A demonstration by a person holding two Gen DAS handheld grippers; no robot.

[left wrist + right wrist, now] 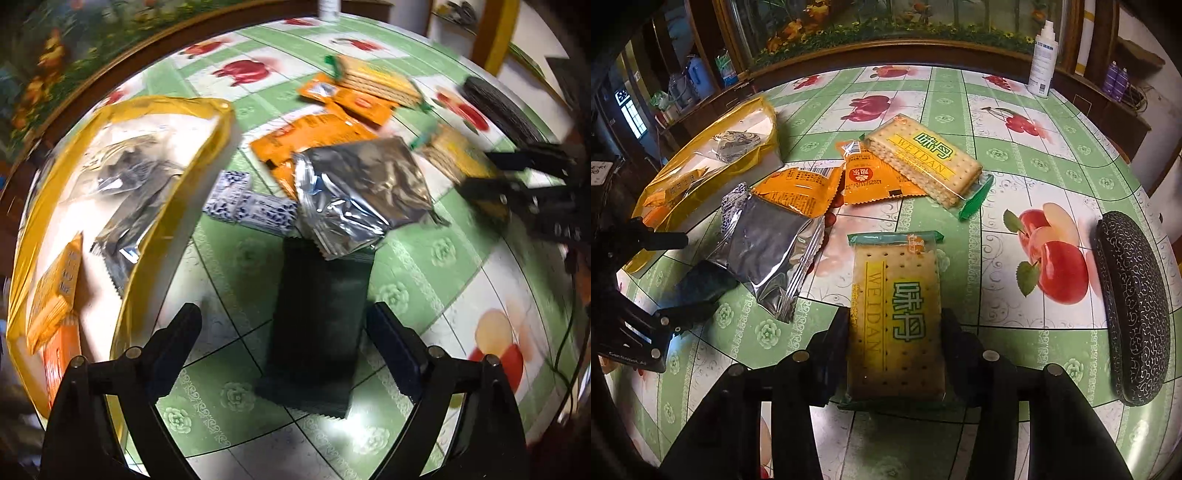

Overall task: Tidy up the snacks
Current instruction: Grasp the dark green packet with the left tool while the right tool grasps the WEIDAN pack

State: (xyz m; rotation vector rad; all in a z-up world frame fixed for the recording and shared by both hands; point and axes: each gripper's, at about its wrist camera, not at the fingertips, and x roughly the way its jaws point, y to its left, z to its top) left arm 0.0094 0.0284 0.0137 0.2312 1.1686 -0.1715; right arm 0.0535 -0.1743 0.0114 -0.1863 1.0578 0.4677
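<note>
My left gripper [284, 328] is open, its fingers on either side of a dark green snack packet [317, 325] lying on the table; it also shows in the right wrist view [701, 284]. My right gripper [895, 332] is shut on a WEIDAN cracker pack [895, 314]. A silver foil packet [362, 195] overlaps the green packet's far end. Orange packets [314, 140], a blue-white packet [247, 203] and a second cracker pack [923, 162] lie beyond. A yellow-rimmed box [218, 110] at the left holds silver and orange packets.
A black patterned case [1134, 310] lies at the table's right edge. A white spray bottle [1043, 62] stands at the far edge. The table [1052, 155] has a green fruit-print cloth. A dark wood frame runs behind it.
</note>
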